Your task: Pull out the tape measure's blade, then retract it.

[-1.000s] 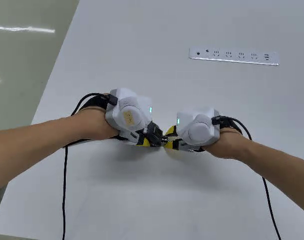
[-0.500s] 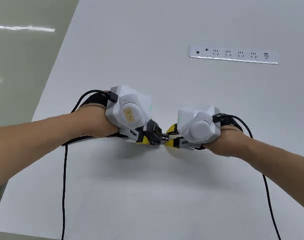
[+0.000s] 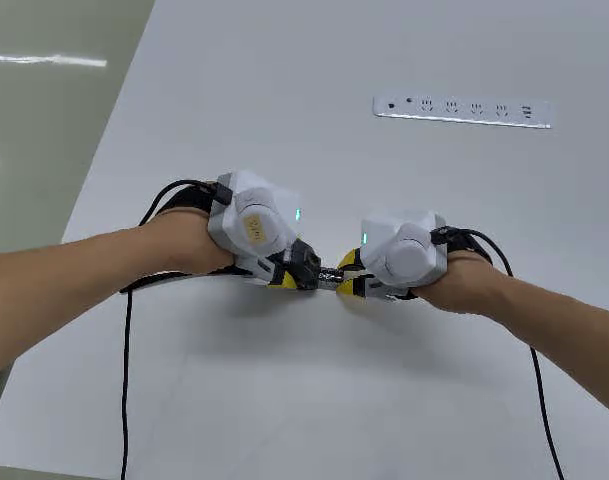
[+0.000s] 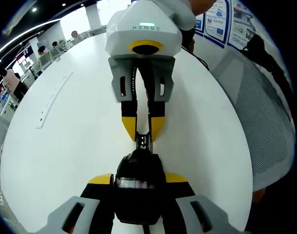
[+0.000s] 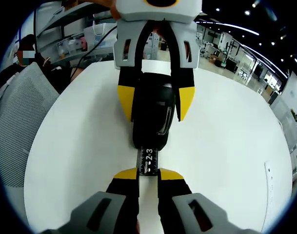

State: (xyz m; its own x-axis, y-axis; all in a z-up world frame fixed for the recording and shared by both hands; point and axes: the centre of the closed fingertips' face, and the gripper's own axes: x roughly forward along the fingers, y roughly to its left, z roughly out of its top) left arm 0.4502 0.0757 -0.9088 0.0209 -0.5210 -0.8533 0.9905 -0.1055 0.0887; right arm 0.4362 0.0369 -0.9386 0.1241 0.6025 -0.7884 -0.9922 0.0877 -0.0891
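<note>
A black tape measure case [image 3: 306,264] is held just above the white table [image 3: 314,400], between the yellow-tipped jaws of my left gripper [image 3: 296,272], which is shut on it. From its mouth a short length of blade [image 3: 330,278] runs to my right gripper [image 3: 349,284], shut on the blade's end. In the left gripper view the case [image 4: 138,195] sits between my own jaws and the right gripper [image 4: 143,127] pinches the blade [image 4: 144,142]. In the right gripper view the blade [image 5: 148,160] shows the numbers 2 and 3 in front of the case [image 5: 155,109].
A white power strip [image 3: 462,111] lies flat at the far right of the table. Black cables [image 3: 127,380] trail back from both grippers over the near part of the table. The table's left edge [image 3: 104,150] borders a glossy floor.
My right gripper has drawn a little to the right, away from the left one, and slightly more blade shows between them. The left gripper keeps hold of the case.
</note>
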